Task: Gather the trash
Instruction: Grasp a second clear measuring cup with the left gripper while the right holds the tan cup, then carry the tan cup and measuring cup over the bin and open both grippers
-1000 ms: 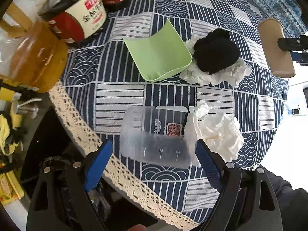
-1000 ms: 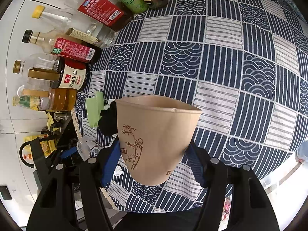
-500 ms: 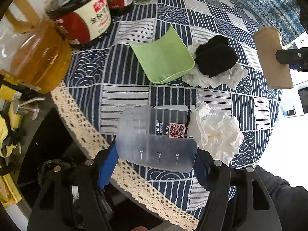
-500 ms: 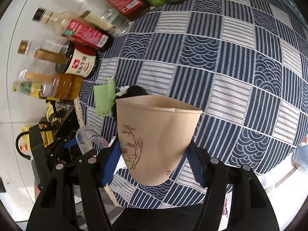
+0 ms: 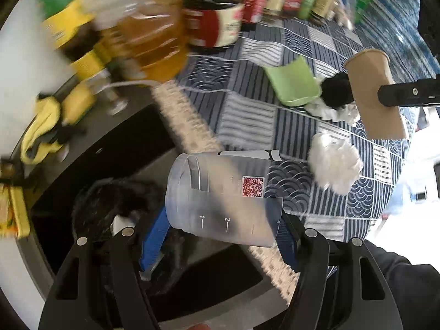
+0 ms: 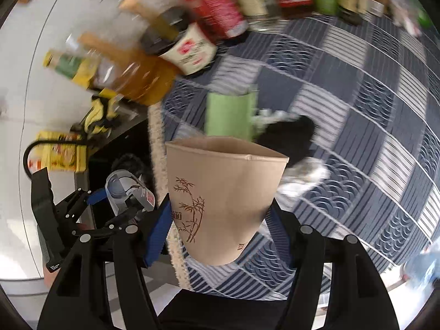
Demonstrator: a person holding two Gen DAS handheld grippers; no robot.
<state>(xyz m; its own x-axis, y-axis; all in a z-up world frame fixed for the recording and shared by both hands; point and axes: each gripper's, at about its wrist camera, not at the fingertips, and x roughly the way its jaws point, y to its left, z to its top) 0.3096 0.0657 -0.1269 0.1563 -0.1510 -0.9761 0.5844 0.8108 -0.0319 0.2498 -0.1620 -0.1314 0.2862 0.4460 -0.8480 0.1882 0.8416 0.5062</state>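
the clear cup (image 5: 224, 200) bears a red qr code and, below that code, scale marks "1" and "2". the paper cup (image 6: 222, 206) carries a brown bamboo drawing; the small marks beside it are too small to read. bottle labels (image 6: 192, 51) behind the paper cup are blurred, unreadable.

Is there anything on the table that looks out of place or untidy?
Yes. Crumpled white tissue lies loose on the tablecloth, and a black wad sits on more tissue beside a bent green sheet. These look like leftovers among the upright bottles.
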